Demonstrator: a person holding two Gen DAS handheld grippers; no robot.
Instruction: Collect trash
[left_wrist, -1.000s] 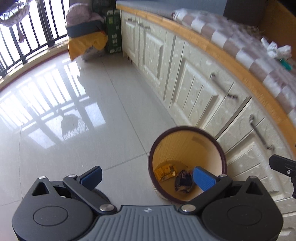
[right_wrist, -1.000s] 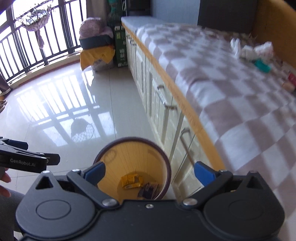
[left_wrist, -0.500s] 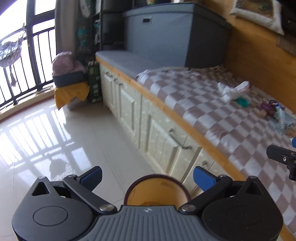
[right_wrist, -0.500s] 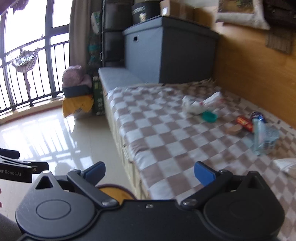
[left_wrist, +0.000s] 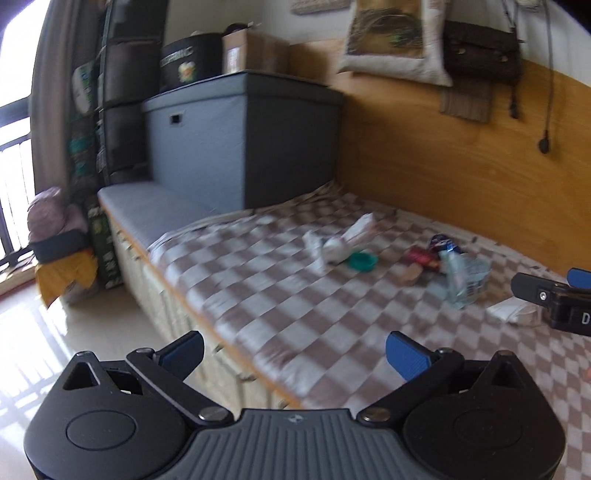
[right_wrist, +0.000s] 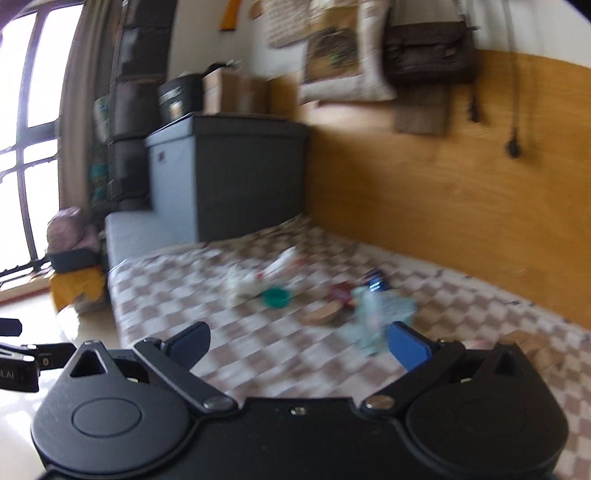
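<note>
Trash lies scattered on the checkered bench cover (left_wrist: 280, 295): crumpled white paper (left_wrist: 340, 243), a green lid (left_wrist: 364, 261), a red wrapper (left_wrist: 421, 256), a blue wrapper (left_wrist: 441, 243) and a crushed clear plastic bottle (left_wrist: 465, 277). A white paper scrap (left_wrist: 513, 314) lies further right. My left gripper (left_wrist: 295, 354) is open and empty, above the bench's front edge. My right gripper (right_wrist: 299, 343) is open and empty too, nearer the trash, with the plastic bottle (right_wrist: 373, 317) just ahead of its right finger. The green lid (right_wrist: 275, 297) and white paper (right_wrist: 266, 277) look blurred there.
A grey storage box (left_wrist: 243, 136) stands at the bench's far end, with a black tub and a cardboard box on top. A wooden wall panel (left_wrist: 461, 158) backs the bench. A yellow-draped pile (left_wrist: 62, 266) sits on the tiled floor at left.
Both views have swung up from the bin on the floor to the bench top. The bin has dropped out of sight and the trash on the cover is closer. Both grippers stayed open.
</note>
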